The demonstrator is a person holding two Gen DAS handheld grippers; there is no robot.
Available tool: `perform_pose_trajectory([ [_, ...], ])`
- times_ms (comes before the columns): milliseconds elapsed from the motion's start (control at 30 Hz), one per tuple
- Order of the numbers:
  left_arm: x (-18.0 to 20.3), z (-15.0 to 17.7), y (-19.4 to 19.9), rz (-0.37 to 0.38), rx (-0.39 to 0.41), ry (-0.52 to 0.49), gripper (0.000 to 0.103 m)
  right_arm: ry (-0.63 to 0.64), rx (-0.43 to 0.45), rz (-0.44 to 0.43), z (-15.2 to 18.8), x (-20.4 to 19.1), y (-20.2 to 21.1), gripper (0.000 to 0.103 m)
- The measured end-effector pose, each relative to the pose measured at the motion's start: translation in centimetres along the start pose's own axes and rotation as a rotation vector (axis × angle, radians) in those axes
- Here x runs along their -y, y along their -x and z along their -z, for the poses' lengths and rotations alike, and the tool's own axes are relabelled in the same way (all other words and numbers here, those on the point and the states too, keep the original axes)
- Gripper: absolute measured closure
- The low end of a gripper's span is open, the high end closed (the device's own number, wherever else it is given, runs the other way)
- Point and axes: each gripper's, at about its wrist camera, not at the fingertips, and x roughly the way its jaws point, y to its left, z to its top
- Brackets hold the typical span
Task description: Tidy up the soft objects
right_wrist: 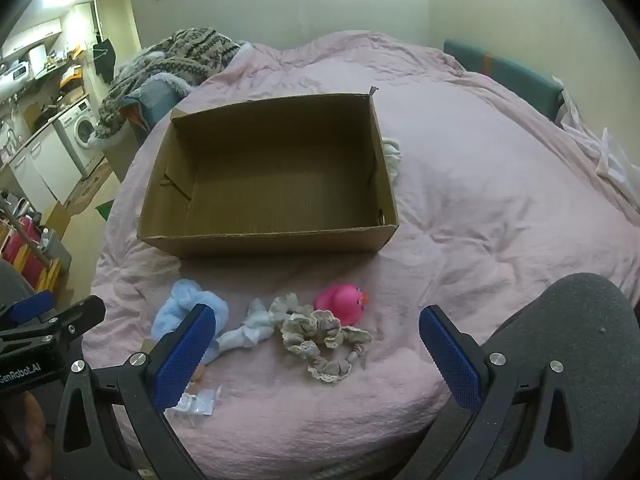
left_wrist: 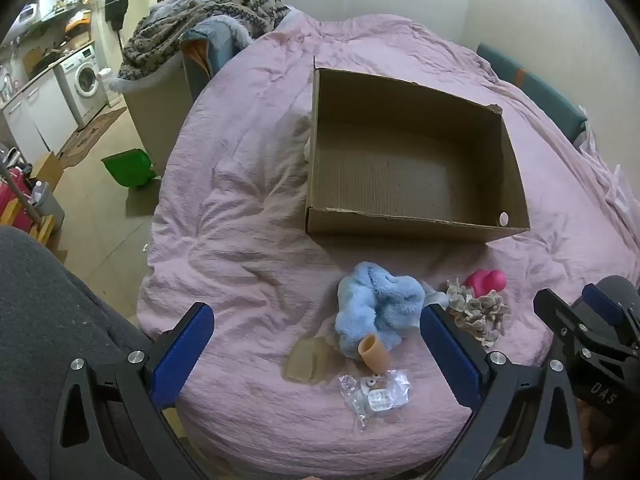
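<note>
Both claws are held released, nothing gripped: left gripper (left_wrist: pixel 316 344), right gripper (right_wrist: pixel 318 344). The cardboard box (right_wrist: pixel 264 240) sits empty on the pink duvet (right_wrist: pixel 500 208). Between box and claws lie a blue plush cloth (left_wrist: pixel 372 304), lace scrunchies (right_wrist: pixel 320 340) and a pink rubber duck (right_wrist: pixel 342 300). The plush is best pinched at its bulk, fingers lowered astride it, clear of the tan tube (left_wrist: pixel 374 354) resting against it.

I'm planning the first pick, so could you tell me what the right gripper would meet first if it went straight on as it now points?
Probably the beige lace scrunchies, lying between the open right gripper fingers' line, with the pink rubber duck just beyond; depth is uncertain.
</note>
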Motion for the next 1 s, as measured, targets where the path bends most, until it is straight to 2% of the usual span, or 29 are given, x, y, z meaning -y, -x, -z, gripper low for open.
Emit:
perform_pose_trajectory([
  [1000,-0.10,0.14,0.16,-0.002,0.007,0.005,0.000,0.000,0.005,0.011,0.12,-0.14,0.09,0.000],
])
